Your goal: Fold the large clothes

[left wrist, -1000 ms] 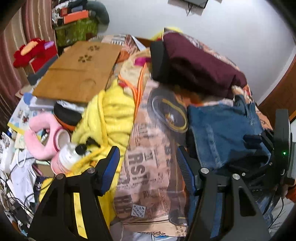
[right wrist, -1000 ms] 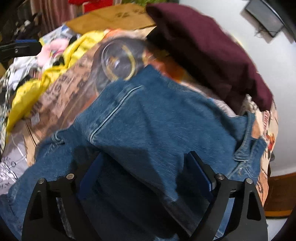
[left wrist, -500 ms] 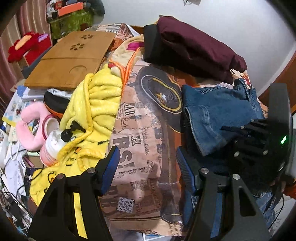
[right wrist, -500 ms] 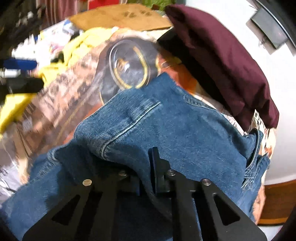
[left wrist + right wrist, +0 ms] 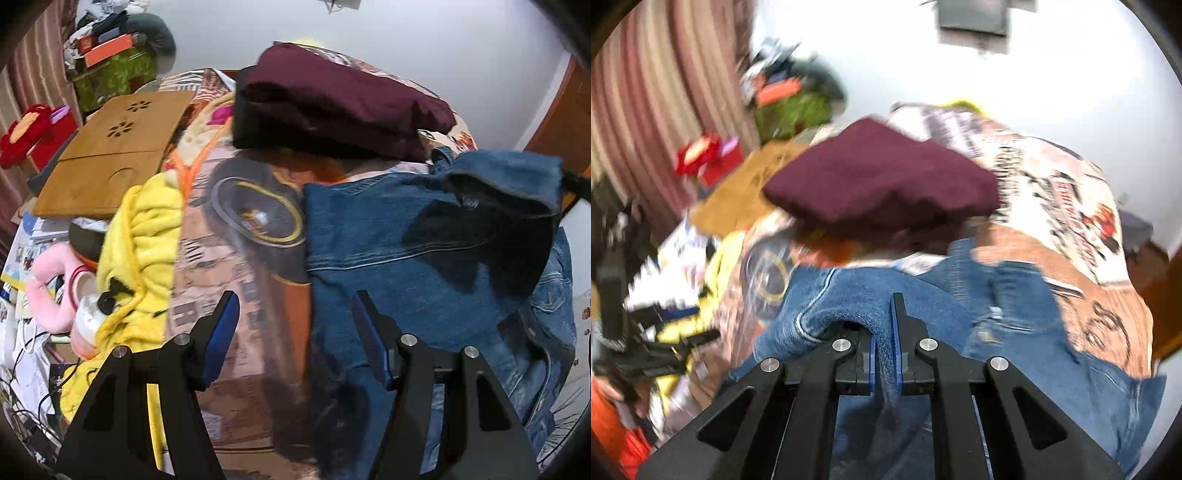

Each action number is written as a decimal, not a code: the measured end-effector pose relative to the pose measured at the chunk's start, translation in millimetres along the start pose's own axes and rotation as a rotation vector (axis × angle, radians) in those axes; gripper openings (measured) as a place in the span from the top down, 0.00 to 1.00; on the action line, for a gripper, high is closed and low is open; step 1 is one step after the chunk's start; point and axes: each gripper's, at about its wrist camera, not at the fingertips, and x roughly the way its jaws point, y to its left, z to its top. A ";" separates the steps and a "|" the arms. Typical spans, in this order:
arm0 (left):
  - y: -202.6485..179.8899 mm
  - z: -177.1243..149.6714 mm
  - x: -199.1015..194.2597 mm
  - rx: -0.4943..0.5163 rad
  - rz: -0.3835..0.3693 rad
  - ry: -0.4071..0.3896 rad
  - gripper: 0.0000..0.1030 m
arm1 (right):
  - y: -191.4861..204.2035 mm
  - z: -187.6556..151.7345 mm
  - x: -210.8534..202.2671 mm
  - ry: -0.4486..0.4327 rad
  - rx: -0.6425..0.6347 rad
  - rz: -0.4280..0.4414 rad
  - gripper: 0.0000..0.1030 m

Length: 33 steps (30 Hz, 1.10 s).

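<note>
Blue jeans (image 5: pixel 406 251) lie on the printed bedspread (image 5: pixel 236 280), one part lifted and folded over at the upper right. In the right wrist view my right gripper (image 5: pixel 884 314) is shut on a fold of the jeans (image 5: pixel 871 295) and holds it raised above the bed. My left gripper (image 5: pixel 293 321) is open and empty, hovering over the jeans' left edge and the bedspread. The left gripper also shows blurred at the far left of the right wrist view (image 5: pixel 635 354).
A folded maroon garment (image 5: pixel 332 96) lies at the head of the bed, also in the right wrist view (image 5: pixel 882 181). A yellow blanket (image 5: pixel 147 236), a wooden lap desk (image 5: pixel 110 147), a pink plush (image 5: pixel 51 291) and clutter sit left.
My right gripper has shut on the jeans fold and lifted it up and away to the right. The left gripper moved closer over the jeans' left edge, still open.
</note>
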 end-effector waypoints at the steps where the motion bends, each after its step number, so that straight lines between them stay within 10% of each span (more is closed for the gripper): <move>1: -5.1 1.4 2.4 0.002 -0.009 0.004 0.40 | -8.8 2.4 -6.1 -0.018 0.038 0.005 0.94; 25: -47.6 -25.0 79.5 0.130 0.026 0.169 0.27 | -149.7 -139.7 -30.9 0.065 0.626 0.112 0.94; 33: -39.8 -26.2 78.4 0.124 0.032 0.162 0.25 | -140.7 -150.0 -47.1 0.041 0.529 -0.070 0.92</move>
